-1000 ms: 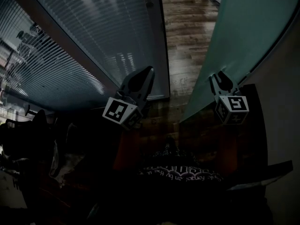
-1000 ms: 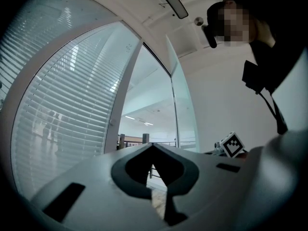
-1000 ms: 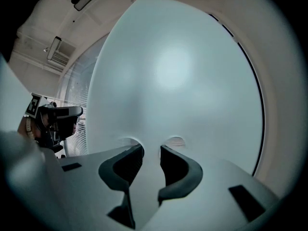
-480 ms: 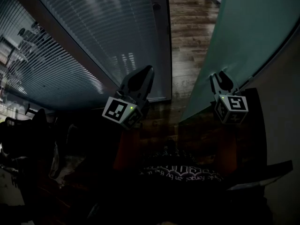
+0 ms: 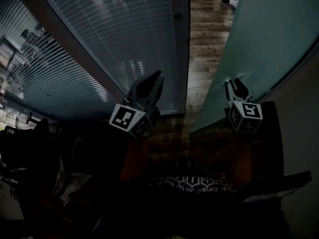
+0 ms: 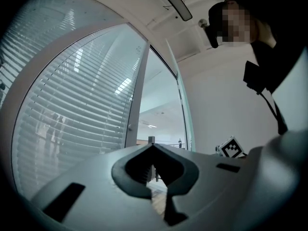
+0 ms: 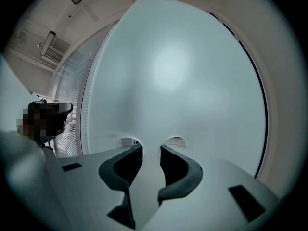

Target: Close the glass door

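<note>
- Dark wooden floor [image 5: 203, 49] runs through the doorway; a wall of slatted blinds [image 5: 109, 29] behind glass stands on the left, ending in a grey post [image 5: 180, 49].
- On the right of the gap stands the glass door [image 5: 264, 34], a frosted, teal-tinted pane. It hangs at an angle to the blinds wall, with a strip of floor showing between its edge and the post, so it is not shut.
- The left hand-held gripper [image 6: 153, 147] points toward the opening beside the post. Its jaws are pressed together at the tips, with nothing between them (only a thin slit shows lower down).
- The right hand-held gripper [image 7: 151, 149] faces the door's frosted surface, which fills its whole view. Its jaws stand a little apart and hold nothing; faint reflections of the tips show in the pane just above them.
- In the head view the right gripper's tips [image 5: 236, 82] lie against the lower part of the door, and its marker cube [image 5: 245, 115] sits behind them.
</note>
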